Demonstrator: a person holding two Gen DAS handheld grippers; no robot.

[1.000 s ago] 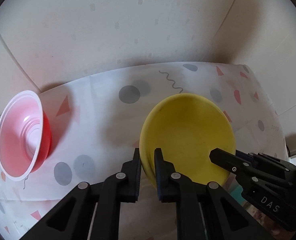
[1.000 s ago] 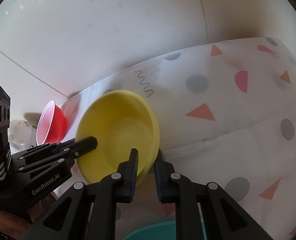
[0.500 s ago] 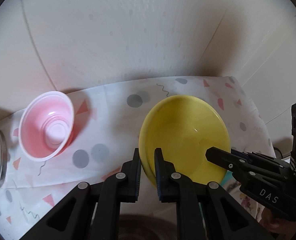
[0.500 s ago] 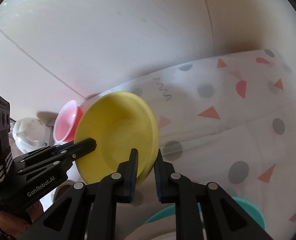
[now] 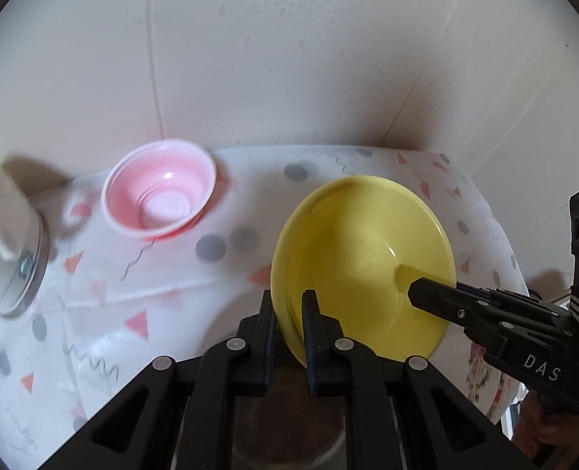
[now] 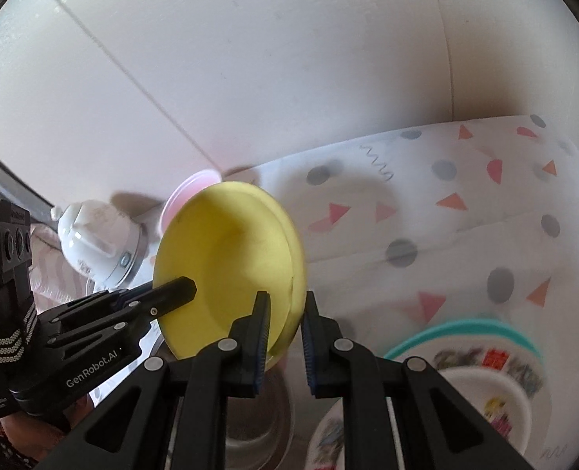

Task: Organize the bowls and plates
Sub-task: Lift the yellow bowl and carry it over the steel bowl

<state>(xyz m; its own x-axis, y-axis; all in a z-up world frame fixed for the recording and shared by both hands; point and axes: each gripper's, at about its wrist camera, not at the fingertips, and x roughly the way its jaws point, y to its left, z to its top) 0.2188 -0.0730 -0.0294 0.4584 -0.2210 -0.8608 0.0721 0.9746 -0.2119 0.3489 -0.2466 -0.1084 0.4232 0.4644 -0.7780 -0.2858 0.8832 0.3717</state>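
Lifted higher than a second ago, the yellow bowl point(image 5: 362, 270) now hangs tilted well above the patterned tabletop point(image 5: 164, 297), carried between both tools. The left gripper point(image 5: 287, 313) has its jaws clamped on the near rim; the right gripper point(image 6: 285, 315) grips the opposite rim. The pink bowl point(image 5: 160, 194) has slid from the left edge toward the middle of the left view. Printed plates point(image 6: 497, 376) wait below right, likely the stacking spot.

White patterned tablecloth point(image 5: 172, 274), pink bowl point(image 5: 160, 196) resting on it, teal-rimmed plate point(image 6: 465, 337) nearby
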